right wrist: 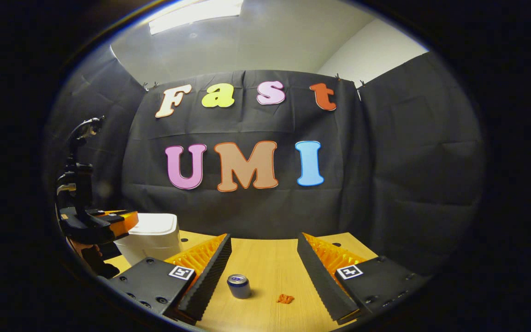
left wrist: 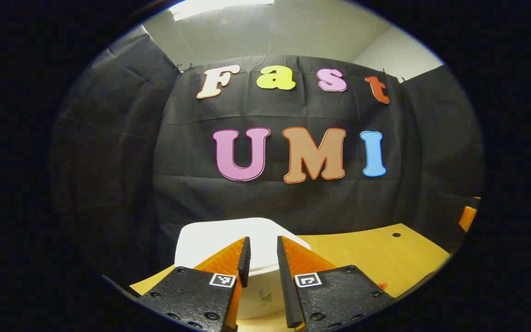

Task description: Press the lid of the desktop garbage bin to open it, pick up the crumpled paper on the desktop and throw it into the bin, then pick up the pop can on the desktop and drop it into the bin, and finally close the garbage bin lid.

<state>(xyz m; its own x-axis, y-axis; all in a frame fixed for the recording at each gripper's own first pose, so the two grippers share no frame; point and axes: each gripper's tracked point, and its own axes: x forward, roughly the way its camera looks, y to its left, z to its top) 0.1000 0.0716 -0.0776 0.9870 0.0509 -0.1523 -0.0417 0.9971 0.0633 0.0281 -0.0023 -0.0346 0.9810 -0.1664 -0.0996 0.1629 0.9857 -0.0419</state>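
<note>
**Lid press in hand: left gripper over the closed bin**

In the left gripper view the left gripper (left wrist: 263, 260) hangs just above the white desktop garbage bin (left wrist: 210, 240), its jaws drawn close with a narrow gap and nothing between them. The bin's lid (right wrist: 157, 223) lies flat and shut in the right gripper view, so the opening press looks not yet done. The right gripper (right wrist: 264, 265) waits with jaws spread wide and empty over the wooden surface (right wrist: 270, 258). Between them, farther off, the pop can (right wrist: 239, 286) stands upright, and a small orange scrap, probably the crumpled paper (right wrist: 285, 299), lies near it, well apart from the bin. The next move likely calls for a downward push on the lid until it springs up; only then can the paper be fetched.
</note>
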